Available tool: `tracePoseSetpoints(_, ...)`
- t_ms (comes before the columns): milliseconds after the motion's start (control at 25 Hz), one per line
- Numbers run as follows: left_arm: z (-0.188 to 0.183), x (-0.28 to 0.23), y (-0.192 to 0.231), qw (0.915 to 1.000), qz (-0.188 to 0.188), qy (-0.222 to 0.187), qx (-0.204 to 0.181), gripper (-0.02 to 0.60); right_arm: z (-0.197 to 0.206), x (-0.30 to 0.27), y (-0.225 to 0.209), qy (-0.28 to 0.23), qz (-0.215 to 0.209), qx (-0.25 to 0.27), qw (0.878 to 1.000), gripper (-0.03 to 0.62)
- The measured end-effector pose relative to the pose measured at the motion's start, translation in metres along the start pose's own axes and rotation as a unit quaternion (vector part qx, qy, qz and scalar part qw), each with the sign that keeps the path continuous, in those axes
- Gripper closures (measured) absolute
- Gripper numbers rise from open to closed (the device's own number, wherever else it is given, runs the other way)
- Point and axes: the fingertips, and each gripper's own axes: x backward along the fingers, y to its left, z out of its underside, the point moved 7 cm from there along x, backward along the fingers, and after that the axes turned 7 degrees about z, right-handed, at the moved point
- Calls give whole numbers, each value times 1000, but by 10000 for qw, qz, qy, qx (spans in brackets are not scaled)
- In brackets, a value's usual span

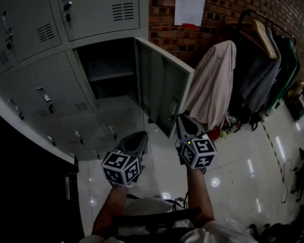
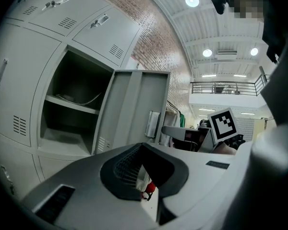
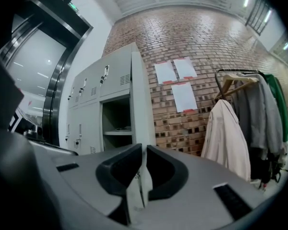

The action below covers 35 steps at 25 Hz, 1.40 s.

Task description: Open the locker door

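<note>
The grey locker door (image 1: 159, 85) stands swung out to the right, leaving its compartment (image 1: 109, 80) with a shelf exposed. My right gripper (image 1: 181, 119) hovers just below the door's free edge, close to the latch (image 1: 172, 108). In the right gripper view its jaws (image 3: 143, 150) are nearly closed, with a thin slit between the tips; the door's edge (image 3: 138, 95) shows beyond the slit and nothing is pinched. My left gripper (image 1: 139, 138) hangs lower and to the left, in front of the lower lockers. Its jaws (image 2: 143, 146) meet at the tips and hold nothing. The left gripper view shows the door (image 2: 134, 104) from inside.
Closed lockers (image 1: 35, 95) surround the open one. A clothes rack (image 1: 258, 44) with a beige garment (image 1: 213, 85) stands right of the door, against a brick wall with papers (image 1: 190, 4). A dark cabinet (image 1: 25, 186) sits at the lower left. The floor is glossy tile (image 1: 243, 171).
</note>
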Motion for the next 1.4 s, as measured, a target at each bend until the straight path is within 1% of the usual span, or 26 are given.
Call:
tracePoseSetpoints(120,-1,0,5,10000,15,6,-42,589,0,0,-1,-19,25,-23,10000,556)
tracePoseSetpoints(320,-3,-2,10,10000,-16,25,22,589,0,2,9,-11,-57,33,10000,556)
tracePoseSetpoints(520,2,-1,6,9999,24,83,-53,589,2,6,20,-28,-96,282,9996,554)
tracePoseSetpoints(640,5,5,2,9999,-103,104,26,589,-1,12,23,-41,-129,343,9993,554)
tracePoseSetpoints(760,6,15,0,9997,-227,91,22,589,-9,27,28,-130,-178,399,9990,554)
tracePoseSetpoints(880,12,28,-2,9991,-388,143,48,589,-10,42,36,-134,-425,331,9985,557)
tracePoseSetpoints(920,15,32,-3,9988,-440,179,75,589,-7,45,39,-94,-524,289,9982,587)
tracePoseSetpoints(1080,28,46,-6,9979,-530,316,182,589,15,52,48,164,-754,0,9970,591)
tracePoseSetpoints(1200,35,57,-9,9979,-510,360,182,589,38,60,60,371,-826,-207,9957,591)
tracePoseSetpoints(1280,39,68,-14,9982,-419,406,157,589,51,68,74,487,-837,-303,9948,591)
tracePoseSetpoints(1400,48,100,-16,9983,-324,438,180,589,62,80,110,579,-911,-357,9935,591)
